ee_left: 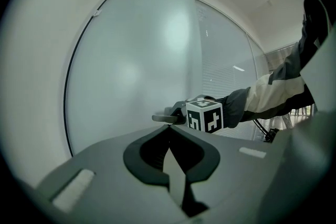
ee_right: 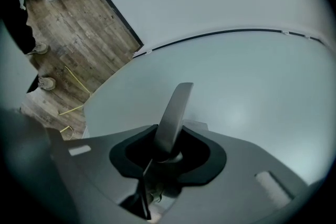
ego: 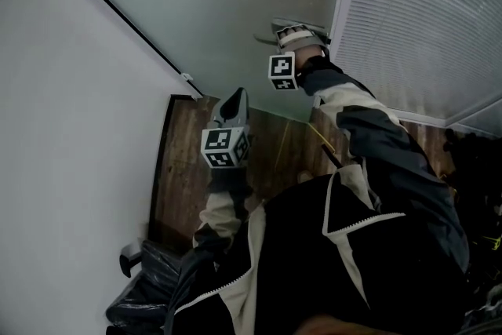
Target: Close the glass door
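Note:
The frosted glass door [ego: 235, 4] fills the upper middle of the head view. Its grey lever handle [ego: 267, 38] sticks out to the left of my right gripper [ego: 302, 34]. In the right gripper view that handle [ee_right: 176, 107] stands between the jaws of my right gripper [ee_right: 169, 140], which are shut on it. The left gripper view shows the same grip from the side, with the handle [ee_left: 161, 118] against the door [ee_left: 136, 60]. My left gripper [ego: 235, 100] hangs lower and to the left, away from the door, shut with nothing in it [ee_left: 169, 135].
A white wall [ego: 70, 129] runs along the left, edged by a black frame line [ego: 110, 4]. White blinds [ego: 423, 20] cover the right side. Below lies wooden floor [ego: 188, 169] with a black bag [ego: 149, 278] at the lower left. A yellow rod [ee_right: 73, 78] lies on the floor.

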Available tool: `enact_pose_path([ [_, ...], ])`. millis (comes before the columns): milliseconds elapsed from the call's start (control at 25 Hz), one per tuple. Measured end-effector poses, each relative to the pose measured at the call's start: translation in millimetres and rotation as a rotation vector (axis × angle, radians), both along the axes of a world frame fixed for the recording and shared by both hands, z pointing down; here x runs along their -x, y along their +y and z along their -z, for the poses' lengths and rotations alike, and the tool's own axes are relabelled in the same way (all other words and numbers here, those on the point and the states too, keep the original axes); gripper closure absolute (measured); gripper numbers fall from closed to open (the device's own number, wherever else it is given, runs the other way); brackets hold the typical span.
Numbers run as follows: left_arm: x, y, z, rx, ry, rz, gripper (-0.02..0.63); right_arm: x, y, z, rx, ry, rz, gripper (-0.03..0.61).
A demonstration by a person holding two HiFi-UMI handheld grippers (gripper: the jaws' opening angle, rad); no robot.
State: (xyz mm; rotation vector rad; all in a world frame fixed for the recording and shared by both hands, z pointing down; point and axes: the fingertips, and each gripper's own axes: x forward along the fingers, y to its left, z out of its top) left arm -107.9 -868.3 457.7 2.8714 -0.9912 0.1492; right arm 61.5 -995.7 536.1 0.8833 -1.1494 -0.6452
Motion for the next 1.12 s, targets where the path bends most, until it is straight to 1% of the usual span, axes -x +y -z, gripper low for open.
enact_pose_path([
  [120, -8.6, -5.0, -2.1, -0.003, -0.003, 0.02, 0.611, -15.4, -14.7, 2.0, -0.011, 0.01, 0.012, 0.46],
  [280, -14.7, -9.8, -7.3, 0.018, -0.006, 0.055, 0.611, -39.8, -37.9, 0.0, -0.02, 0.054, 0.023, 0.463],
  [520, -5.1, -15.7, -13.3, 0.032, -0.01, 0.126, 0.611, -70.3, -65.9, 2.0, -0.05, 0.102, 0.024, 0.471],
  [680, -1.9, -19.2, -16.2, 0.036, -0.02, 0.138, 0.611, -85.8, -82.8, 2.3, -0.061, 0.127, 0.019, 0.472],
  [840, 9.5, -16.5, -19.9, 0.05, -0.036, 0.156, 0.611, -85.0, -93.6, 1.7, -0.062, 0.137, 0.032, 0.471],
  [1120, 17.1, -17.5, -21.4, 0.053, -0.03, 0.179, 0.611, -95.4, -100.4, 3.7, -0.068, 0.148, 0.02, 0.469],
])
